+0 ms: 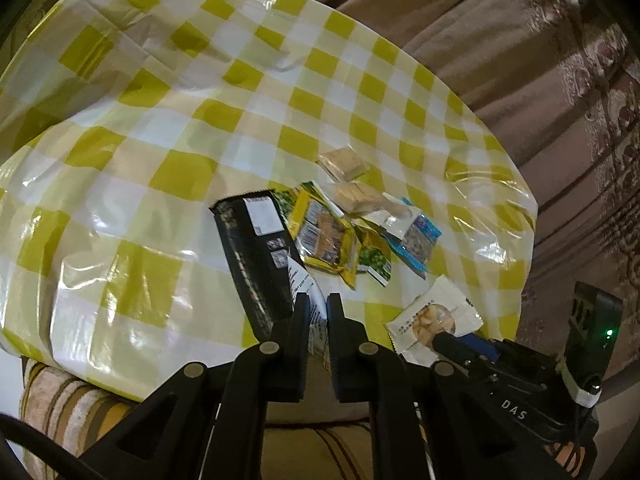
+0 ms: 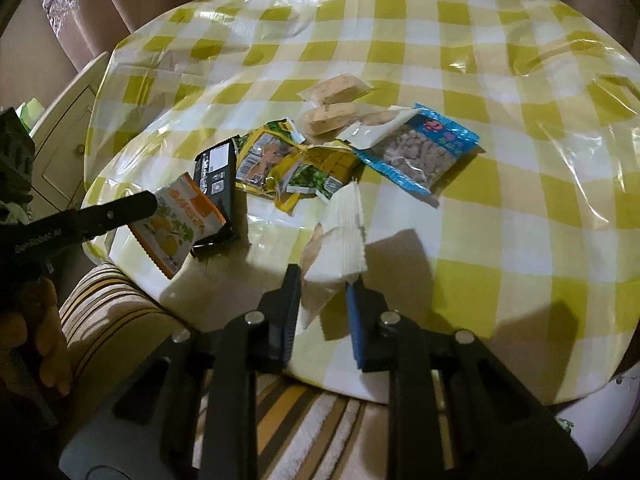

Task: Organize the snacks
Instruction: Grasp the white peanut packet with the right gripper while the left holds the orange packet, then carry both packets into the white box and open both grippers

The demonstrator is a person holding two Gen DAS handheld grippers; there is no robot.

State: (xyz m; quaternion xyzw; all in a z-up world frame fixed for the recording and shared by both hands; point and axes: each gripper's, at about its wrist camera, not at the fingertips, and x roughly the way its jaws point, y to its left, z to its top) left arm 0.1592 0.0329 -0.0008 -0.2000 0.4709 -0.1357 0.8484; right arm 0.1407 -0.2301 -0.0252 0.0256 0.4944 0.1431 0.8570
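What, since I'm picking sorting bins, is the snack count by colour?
Black packet: 1
Orange-and-white packet: 1
White packet: 1
Blue packet: 1
White-topped pouch: 1
Clear-wrapped biscuits: 2
Yellow-and-green packets: about 4, overlapping
Total: about 11

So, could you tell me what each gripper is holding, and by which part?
The left gripper pinches the orange-and-white packet by an edge. The right gripper holds the white packet by its lower edge.

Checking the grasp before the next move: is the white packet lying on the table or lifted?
Lifted. The white packet hangs tilted in the right gripper, casting a shadow on the table.
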